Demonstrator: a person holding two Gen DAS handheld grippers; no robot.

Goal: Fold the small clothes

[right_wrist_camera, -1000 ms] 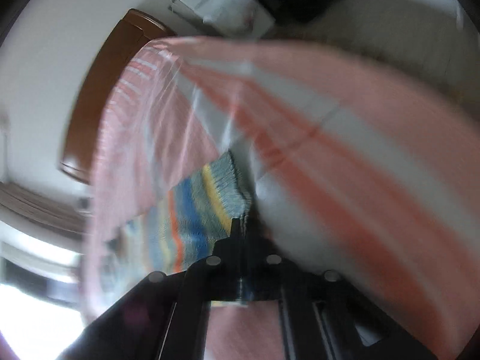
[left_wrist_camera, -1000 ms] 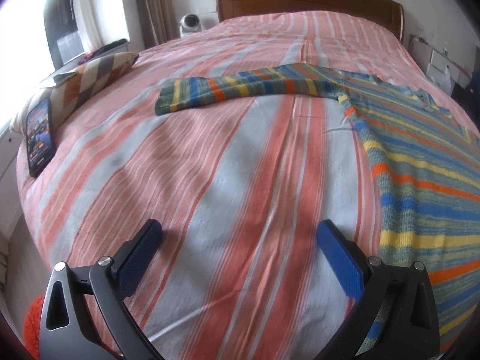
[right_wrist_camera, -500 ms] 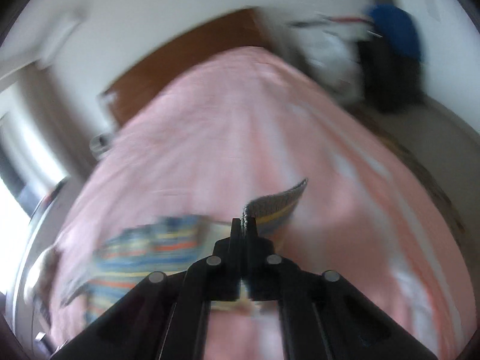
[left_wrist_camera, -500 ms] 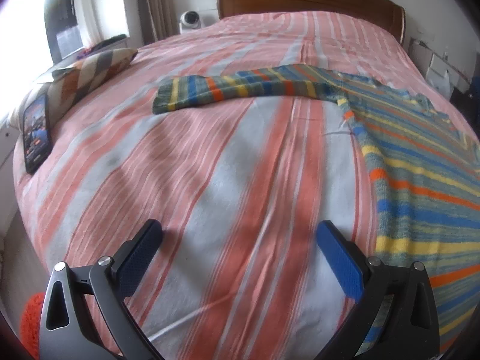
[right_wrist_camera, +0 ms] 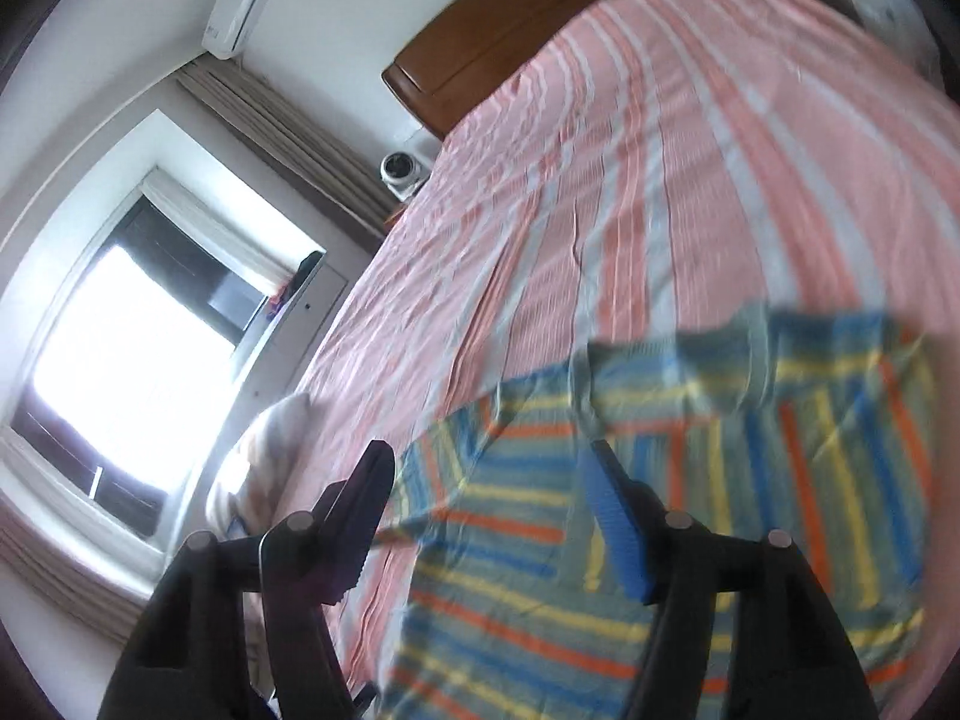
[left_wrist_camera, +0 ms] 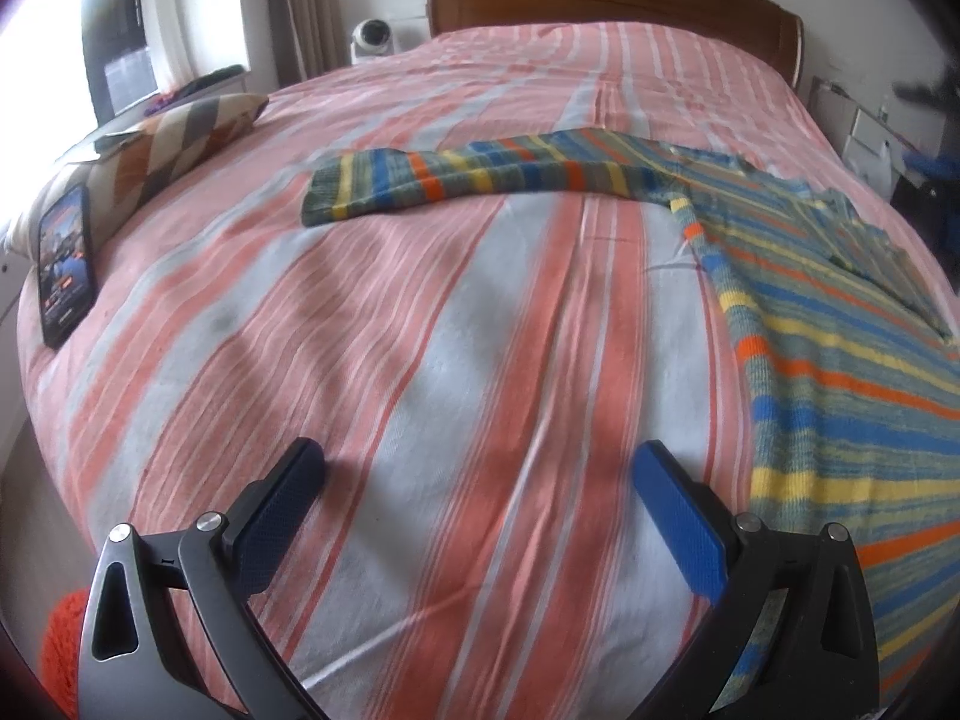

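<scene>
Left wrist view: a striped knit sweater (left_wrist_camera: 840, 372) lies flat toward the right edge of the bed (left_wrist_camera: 420, 330), its body running from the foot edge toward the wooden headboard (left_wrist_camera: 612, 0). One sleeve (left_wrist_camera: 456, 180) stretches crosswise, cuff pointing to the left edge — where a patterned pillow (left_wrist_camera: 174, 144) and a phone (left_wrist_camera: 66, 258) rest. The left tool (left_wrist_camera: 480, 510) is spread wide over bare sheet, gripping nothing. The right tool (right_wrist_camera: 492, 510) has just been opening — jaws apart above the sweater, nothing between them. A window (right_wrist_camera: 120, 372) and curtain (right_wrist_camera: 288, 126) stand beside the bed.
</scene>
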